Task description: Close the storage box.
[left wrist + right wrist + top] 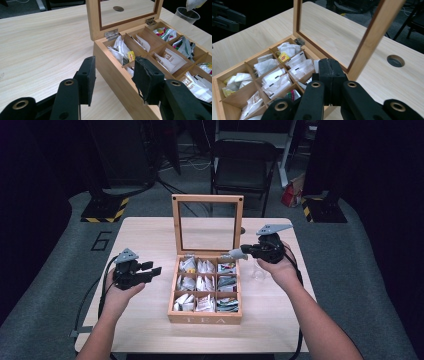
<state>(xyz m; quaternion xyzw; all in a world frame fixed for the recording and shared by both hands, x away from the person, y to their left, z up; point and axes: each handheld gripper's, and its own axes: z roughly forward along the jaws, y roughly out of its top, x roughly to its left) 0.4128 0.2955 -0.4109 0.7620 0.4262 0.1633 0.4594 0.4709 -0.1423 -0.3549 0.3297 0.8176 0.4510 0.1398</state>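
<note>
Crumpled grey-white tea packet [235,254], pinched in right gripper [244,251] above box [205,318]

Table [150,240]: light wood top with rounded corners, standing on the grey floor [45,320] in front of me.
Cable hole [395,60]: a round opening in the tabletop, at about 1 o'clock from the box, just behind the raised lid.
Tea box [205,318]: a wooden box sitting directly on the table at its middle, lid upright at 12 o'clock, packets filling its compartments.
Plastic cup [187,15]: clear, standing on the table just beside the box at about 3 o'clock.
Bare wood: my side at 6 o'clock and the stretch at 9 o'clock.
</note>
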